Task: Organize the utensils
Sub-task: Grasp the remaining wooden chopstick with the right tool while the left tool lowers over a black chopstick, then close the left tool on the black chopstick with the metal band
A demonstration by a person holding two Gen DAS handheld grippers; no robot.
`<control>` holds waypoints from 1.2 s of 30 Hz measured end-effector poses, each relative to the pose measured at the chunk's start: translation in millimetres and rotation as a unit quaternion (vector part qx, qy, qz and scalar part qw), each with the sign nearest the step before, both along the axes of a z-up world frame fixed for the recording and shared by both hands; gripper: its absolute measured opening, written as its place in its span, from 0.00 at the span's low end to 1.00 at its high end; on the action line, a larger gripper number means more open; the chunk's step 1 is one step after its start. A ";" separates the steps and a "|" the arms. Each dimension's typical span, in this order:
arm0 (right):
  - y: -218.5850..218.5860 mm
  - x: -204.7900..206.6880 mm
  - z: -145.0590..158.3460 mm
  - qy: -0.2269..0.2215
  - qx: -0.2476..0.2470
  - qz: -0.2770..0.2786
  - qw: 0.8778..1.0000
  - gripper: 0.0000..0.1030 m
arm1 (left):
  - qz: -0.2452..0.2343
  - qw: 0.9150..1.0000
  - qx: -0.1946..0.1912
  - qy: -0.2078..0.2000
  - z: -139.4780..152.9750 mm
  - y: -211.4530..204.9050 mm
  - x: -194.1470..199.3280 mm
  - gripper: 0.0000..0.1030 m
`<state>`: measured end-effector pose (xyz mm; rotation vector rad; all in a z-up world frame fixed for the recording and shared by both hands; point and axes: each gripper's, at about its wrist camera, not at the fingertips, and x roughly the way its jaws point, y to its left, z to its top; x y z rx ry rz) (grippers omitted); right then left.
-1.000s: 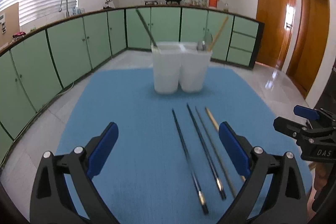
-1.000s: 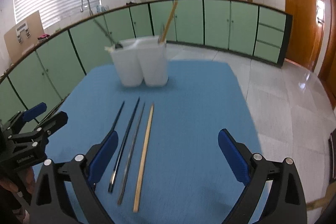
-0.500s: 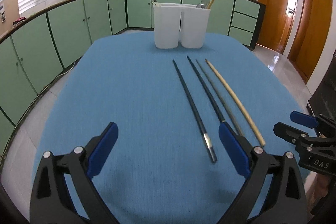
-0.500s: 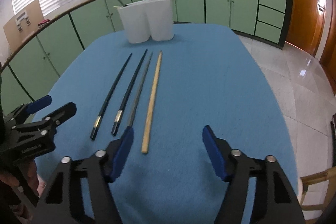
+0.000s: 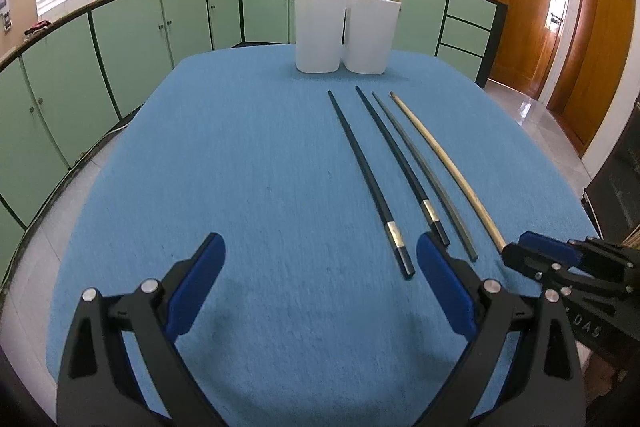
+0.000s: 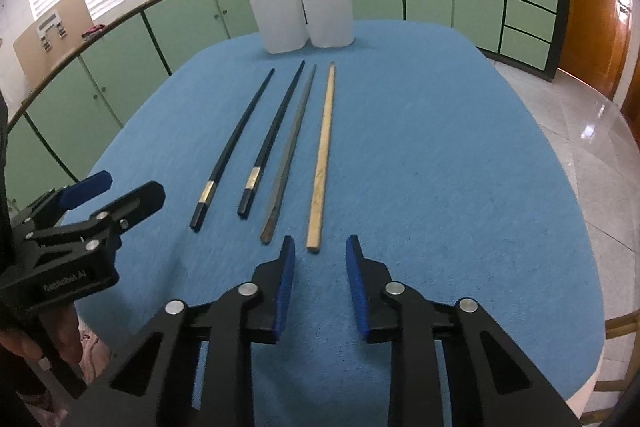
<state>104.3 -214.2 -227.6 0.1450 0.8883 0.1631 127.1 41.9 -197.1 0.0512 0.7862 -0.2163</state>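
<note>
Four chopsticks lie on blue cloth amid green cabinets; both tongs released, empty.

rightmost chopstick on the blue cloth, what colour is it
Pale tan, like bare wood or bamboo: the long light wooden chopstick. The right wrist view shows it best.

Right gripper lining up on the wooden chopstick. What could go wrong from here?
1. The grey chopstick lies close beside the wooden chopstick; the right gripper may well catch both.
2. The sticks lie flat on the blue cloth, so the pads may slip off.
3. The white holder already holds utensils; insertion could snag.
</note>
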 end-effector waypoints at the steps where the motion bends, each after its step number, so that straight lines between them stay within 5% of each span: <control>1: 1.0 0.8 -0.9 0.001 -0.001 0.001 1.000 0.23 | -0.001 1.000 -0.001 0.001 -0.6 -0.8 0.0 0.91; 16: 11.8 4.9 -6.5 -0.010 -0.027 0.005 1.000 0.07 | -0.005 1.000 -0.010 0.005 -4.9 -11.4 0.5 0.90; 20: 8.9 6.0 -5.2 -0.012 -0.037 -0.007 0.999 0.07 | -0.012 1.000 -0.018 0.014 -8.5 -15.9 0.9 0.76; 25: -4.4 6.8 -5.2 -0.009 -0.028 -0.020 0.999 0.07 | -0.019 0.999 -0.021 0.021 -13.2 -27.4 3.3 0.71; 29: -8.1 6.5 -5.6 -0.008 -0.021 -0.021 1.000 0.07 | -0.016 0.999 -0.019 0.032 -19.6 -35.0 6.6 0.54; 34: -10.5 6.0 -6.6 -0.007 -0.012 -0.022 1.000 0.07 | -0.010 0.999 -0.018 0.033 -22.2 -40.4 1.1 0.52; 36: -10.3 6.3 -6.5 -0.007 -0.011 -0.022 1.000 0.07 | -0.005 0.999 -0.016 0.032 -23.0 -41.0 -0.5 0.44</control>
